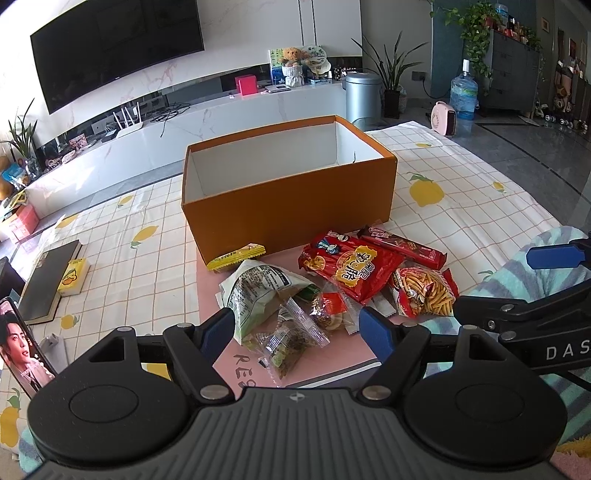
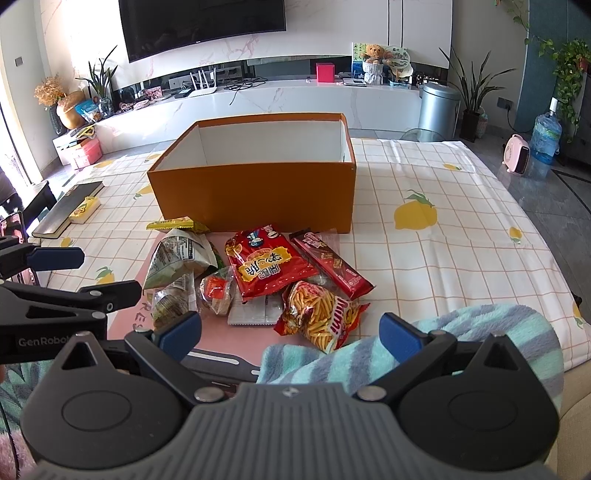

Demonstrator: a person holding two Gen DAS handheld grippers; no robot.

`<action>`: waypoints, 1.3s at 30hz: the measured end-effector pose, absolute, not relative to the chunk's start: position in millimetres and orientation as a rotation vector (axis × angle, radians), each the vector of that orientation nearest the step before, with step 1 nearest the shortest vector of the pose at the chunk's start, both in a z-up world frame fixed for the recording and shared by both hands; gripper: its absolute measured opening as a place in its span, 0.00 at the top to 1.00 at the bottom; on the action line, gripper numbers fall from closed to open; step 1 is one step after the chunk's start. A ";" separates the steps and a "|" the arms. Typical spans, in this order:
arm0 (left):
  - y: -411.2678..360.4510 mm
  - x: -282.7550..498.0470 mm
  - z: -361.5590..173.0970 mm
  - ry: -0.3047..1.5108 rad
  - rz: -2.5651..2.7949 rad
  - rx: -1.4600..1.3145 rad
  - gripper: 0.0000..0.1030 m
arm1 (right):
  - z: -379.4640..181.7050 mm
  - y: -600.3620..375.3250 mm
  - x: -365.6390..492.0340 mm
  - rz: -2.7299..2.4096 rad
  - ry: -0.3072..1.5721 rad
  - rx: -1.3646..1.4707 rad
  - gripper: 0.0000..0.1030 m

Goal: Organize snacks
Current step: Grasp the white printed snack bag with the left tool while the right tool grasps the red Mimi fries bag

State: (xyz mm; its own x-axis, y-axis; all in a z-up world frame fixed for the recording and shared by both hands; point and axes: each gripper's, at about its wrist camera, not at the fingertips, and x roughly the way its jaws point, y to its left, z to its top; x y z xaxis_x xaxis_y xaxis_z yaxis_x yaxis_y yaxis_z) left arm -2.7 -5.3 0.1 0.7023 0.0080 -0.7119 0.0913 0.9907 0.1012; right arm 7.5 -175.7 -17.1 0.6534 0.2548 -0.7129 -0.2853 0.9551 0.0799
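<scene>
The left gripper (image 1: 295, 328) and right gripper (image 2: 291, 332) both hovered wide open and empty above the snack packets (image 2: 269, 266), which lay piled on the desk (image 2: 443, 236) just before the empty orange box (image 2: 255, 199).

Wall-mounted television (image 2: 207, 26), white marble media console (image 2: 295, 96), grey tiled floor (image 1: 517, 147), daylight

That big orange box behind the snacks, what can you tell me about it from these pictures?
The orange box is a rectangular, lidless carton, seemingly cardboard, orange outside and plain white inside. It stands upright on the lemon-print tablecloth, open top up, and looks empty apart from a small dark mark in its far right corner. A yellow packet lies against its front left base; the other snacks lie just in front. Neither gripper touches it.
</scene>
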 end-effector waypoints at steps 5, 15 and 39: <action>-3.8 1.0 -0.1 0.805 -0.071 0.116 0.13 | -22.6 -177.8 8.7 0.313 0.807 -0.041 0.04; 10.9 24.4 -8.3 0.856 -0.141 0.065 0.46 | -39.6 -176.7 36.7 0.343 0.802 -0.098 0.27; 41.1 111.4 -81.9 1.012 0.000 0.148 0.18 | -117.9 -162.4 114.5 0.296 1.067 -0.074 0.26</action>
State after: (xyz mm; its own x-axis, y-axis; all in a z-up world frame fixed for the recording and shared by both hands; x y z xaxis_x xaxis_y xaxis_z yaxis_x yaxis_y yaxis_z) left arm 111.4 41.1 -81.9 0.5310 0.0683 -0.8446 0.0690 0.9899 0.1235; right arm 114.5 -162.4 -117.9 0.4475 0.2036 -0.8708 -0.2749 0.9579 0.0827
